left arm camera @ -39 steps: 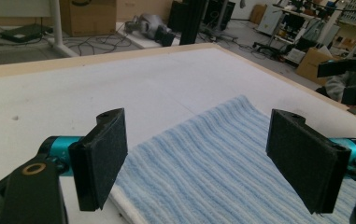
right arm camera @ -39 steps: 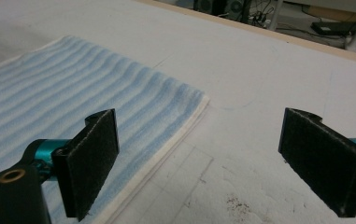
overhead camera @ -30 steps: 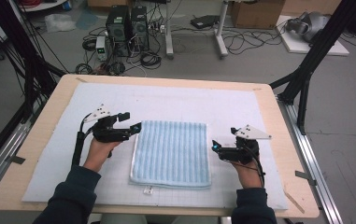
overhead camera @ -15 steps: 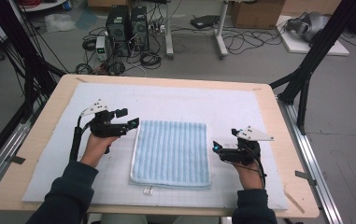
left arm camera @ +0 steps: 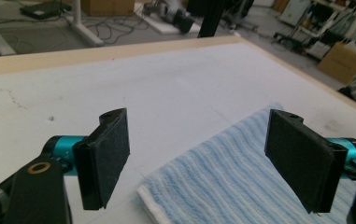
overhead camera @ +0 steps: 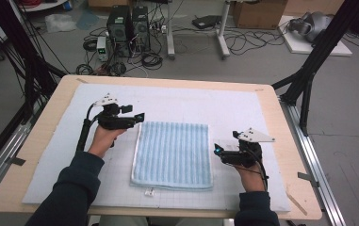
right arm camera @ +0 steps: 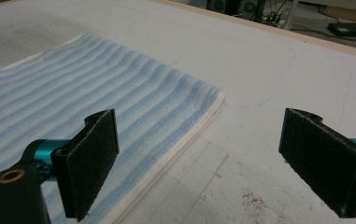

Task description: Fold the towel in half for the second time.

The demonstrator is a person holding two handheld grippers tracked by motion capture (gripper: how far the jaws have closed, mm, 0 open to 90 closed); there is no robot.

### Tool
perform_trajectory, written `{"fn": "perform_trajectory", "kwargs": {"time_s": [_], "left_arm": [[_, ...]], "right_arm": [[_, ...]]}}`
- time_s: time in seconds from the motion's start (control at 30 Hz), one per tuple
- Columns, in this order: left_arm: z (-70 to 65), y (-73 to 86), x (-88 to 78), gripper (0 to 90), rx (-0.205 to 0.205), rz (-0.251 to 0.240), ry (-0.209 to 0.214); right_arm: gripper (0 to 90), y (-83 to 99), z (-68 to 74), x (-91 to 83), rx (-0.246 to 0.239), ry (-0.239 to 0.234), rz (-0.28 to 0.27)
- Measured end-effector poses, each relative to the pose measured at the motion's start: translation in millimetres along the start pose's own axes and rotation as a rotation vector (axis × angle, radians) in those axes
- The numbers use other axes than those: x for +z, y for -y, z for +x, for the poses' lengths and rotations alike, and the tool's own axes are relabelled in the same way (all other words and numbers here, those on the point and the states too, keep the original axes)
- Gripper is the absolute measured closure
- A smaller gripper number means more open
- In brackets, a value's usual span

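Up goes the left gripper (overhead camera: 139,116), sliding away from the person along the towel's left edge until it sits at the far left corner, while the right gripper (overhead camera: 217,149) holds its place beside the right edge. Both sets of jaws stand wide apart, gripping nothing. The blue striped towel (overhead camera: 173,153) lies folded and flat in the middle of the white mat (overhead camera: 243,106), square to the table (overhead camera: 281,117).

From the left gripper view, that corner (left arm camera: 144,190) sits right between the pads, so my read is a pinch is coming. To do it well, drop low, get one pad under the white hem and catch every layer, or the fold will peel apart. The right gripper should move up to the far right corner (right arm camera: 221,96) so both ends lift evenly.

A small white tag (overhead camera: 149,192) pokes out at the near hem; whatever is printed on it is too small to read.
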State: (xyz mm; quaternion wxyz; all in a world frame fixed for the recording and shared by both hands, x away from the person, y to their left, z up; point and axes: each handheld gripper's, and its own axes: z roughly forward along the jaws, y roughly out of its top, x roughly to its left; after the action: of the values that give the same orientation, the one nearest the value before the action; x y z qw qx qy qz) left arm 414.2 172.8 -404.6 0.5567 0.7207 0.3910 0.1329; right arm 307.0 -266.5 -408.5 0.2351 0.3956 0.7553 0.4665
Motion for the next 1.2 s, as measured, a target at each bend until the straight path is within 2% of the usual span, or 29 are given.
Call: {"fn": "perform_trajectory", "kwargs": {"time_s": [0.2,0.37,0.47,0.63,0.77,0.9,1.0,1.07,1.2], "left_arm": [[2.7,7.6,22.5,27.5,0.003,0.088,-0.057],[7.3,17.7,34.1,33.6,0.012,0.159,-0.098],[9.8,22.7,39.2,36.5,0.005,0.187,-0.103],[11.3,30.9,45.7,44.9,0.043,0.26,-0.113],[10.4,31.0,46.0,52.0,0.054,0.26,-0.126],[6.0,31.8,47.0,67.3,0.101,0.269,-0.113],[4.6,32.1,47.3,79.1,0.126,0.273,-0.087],[3.5,32.4,47.4,82.3,0.136,0.274,-0.086],[3.9,32.8,47.4,83.2,0.124,0.271,-0.084]], "right_arm": [[11.3,3.1,-0.9,-0.3,0.004,-0.002,0.006],[11.3,5.5,-2.6,-1.5,0.019,0.001,0.01],[11.2,6.4,-2.0,-0.8,0.02,-0.001,0.016],[11.3,7.3,-0.6,1.9,0.012,-0.006,0.029],[11.3,8.4,0.2,3.6,0.01,-0.005,0.043],[11.3,8.7,1.1,5.6,0.005,-0.007,0.054],[11.3,8.7,2.1,6.3,0.002,-0.004,0.061],[11.3,8.4,2.5,7.0,-0.001,-0.004,0.064],[11.3,8.4,4.8,11.4,-0.001,-0.002,0.083]]}}
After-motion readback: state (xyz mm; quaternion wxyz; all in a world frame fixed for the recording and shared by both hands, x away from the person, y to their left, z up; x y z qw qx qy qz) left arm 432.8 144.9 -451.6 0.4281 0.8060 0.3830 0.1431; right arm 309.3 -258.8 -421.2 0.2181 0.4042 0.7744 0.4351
